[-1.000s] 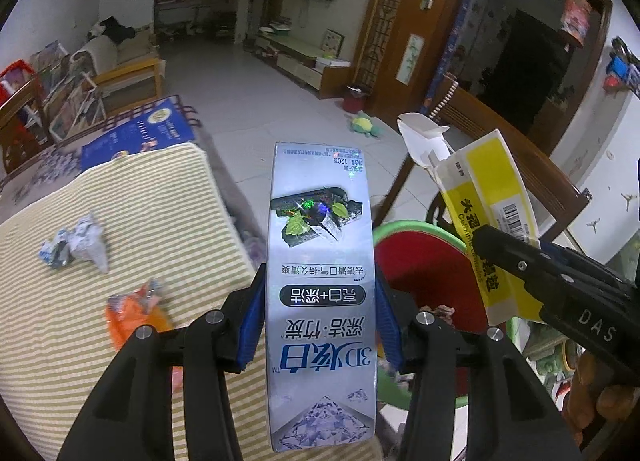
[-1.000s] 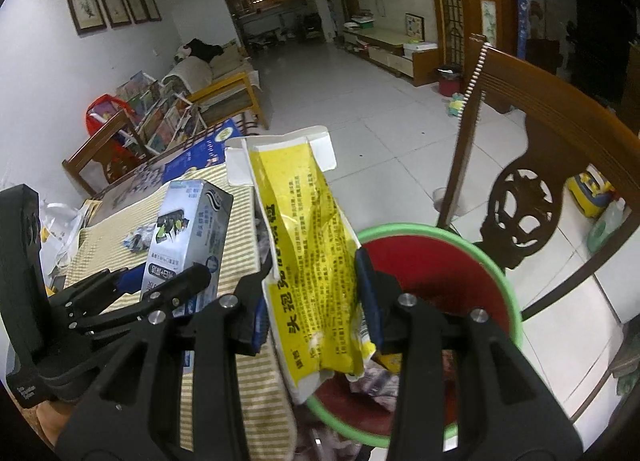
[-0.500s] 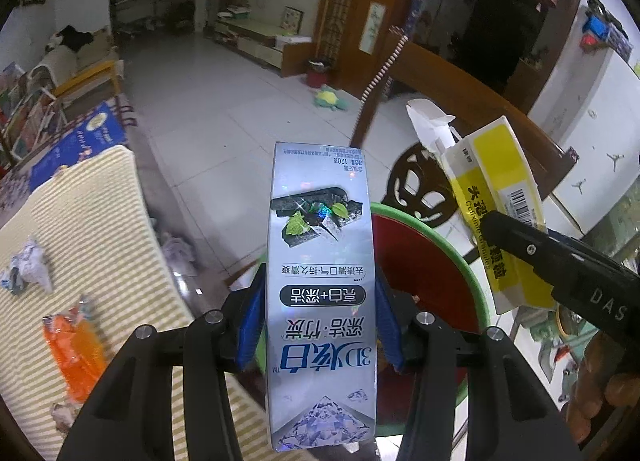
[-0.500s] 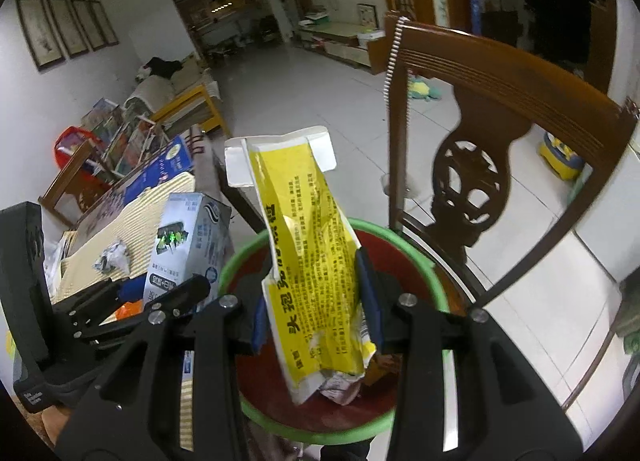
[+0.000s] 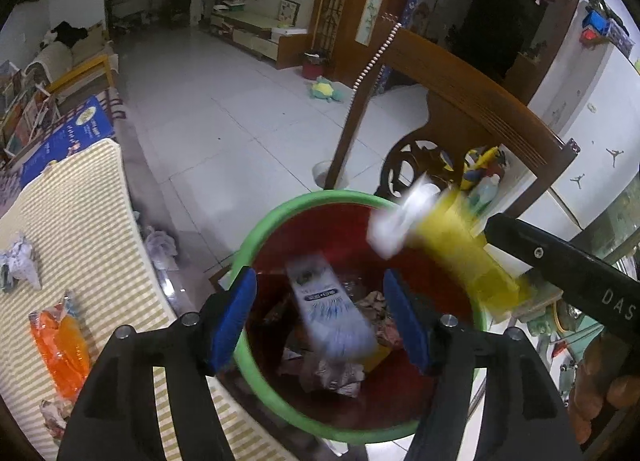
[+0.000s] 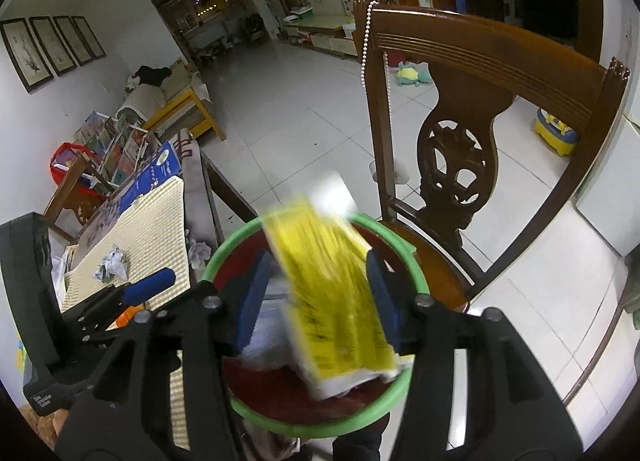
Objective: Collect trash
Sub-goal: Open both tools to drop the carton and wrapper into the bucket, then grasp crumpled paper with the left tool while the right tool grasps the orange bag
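Observation:
My left gripper hangs over a red bin with a green rim, and its jaws are opening. The silver toothpaste box is blurred, clear of both blue pads, dropping into the bin onto crumpled trash. My right gripper is over the same bin, jaws opening too. The yellow box is smeared with motion between its pads, sliding down toward the bin. In the left wrist view, the yellow box shows beside the right gripper's black finger.
A striped cloth covers the table left of the bin, with crumpled paper and an orange wrapper on it. A carved wooden chair stands right behind the bin. A blue book lies at the table's far end.
Both grippers swung from the table edge to over the bin. Their jaws then spread, and the silver box and the yellow box slipped out and are falling.

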A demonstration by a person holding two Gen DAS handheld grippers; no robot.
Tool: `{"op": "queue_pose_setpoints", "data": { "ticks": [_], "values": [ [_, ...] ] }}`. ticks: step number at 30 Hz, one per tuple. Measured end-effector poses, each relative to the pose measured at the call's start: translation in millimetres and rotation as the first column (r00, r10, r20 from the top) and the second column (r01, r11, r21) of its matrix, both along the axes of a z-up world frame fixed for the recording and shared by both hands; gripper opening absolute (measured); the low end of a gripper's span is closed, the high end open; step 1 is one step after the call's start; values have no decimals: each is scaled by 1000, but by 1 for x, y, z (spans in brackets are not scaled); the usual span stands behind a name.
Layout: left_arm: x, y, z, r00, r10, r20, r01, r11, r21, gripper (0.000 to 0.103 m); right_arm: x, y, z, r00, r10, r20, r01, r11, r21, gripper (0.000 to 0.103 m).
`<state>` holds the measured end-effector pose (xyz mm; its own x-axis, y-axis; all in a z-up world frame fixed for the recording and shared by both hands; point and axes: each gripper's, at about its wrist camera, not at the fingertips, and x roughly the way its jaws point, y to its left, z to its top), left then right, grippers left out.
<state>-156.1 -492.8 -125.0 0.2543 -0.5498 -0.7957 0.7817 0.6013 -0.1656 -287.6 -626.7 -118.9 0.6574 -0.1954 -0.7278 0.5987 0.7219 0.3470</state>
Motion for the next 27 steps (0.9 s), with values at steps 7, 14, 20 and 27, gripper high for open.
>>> {"op": "queue_pose_setpoints", "data": {
  "ticks": [7, 14, 20, 27],
  "values": [
    [17, 47, 1, 994, 106, 25, -106, 994, 10, 64, 28, 24, 5, 997, 77, 13, -77, 997, -3, 48],
    [49, 149, -7, 940, 328, 93, -333, 941, 54, 73, 79, 71, 0, 974, 227, -1, -227, 974, 11, 49],
    [67, 239, -44, 869, 492, 56, -493, 853, 170, 74, 116, 119, -5, 940, 340, -22, -339, 941, 16, 50],
    [77, 278, -88, 856, 511, -76, -483, 844, 233, 72, 143, 164, -8, 918, 392, -56, -391, 920, 20, 51]
  ]
}}
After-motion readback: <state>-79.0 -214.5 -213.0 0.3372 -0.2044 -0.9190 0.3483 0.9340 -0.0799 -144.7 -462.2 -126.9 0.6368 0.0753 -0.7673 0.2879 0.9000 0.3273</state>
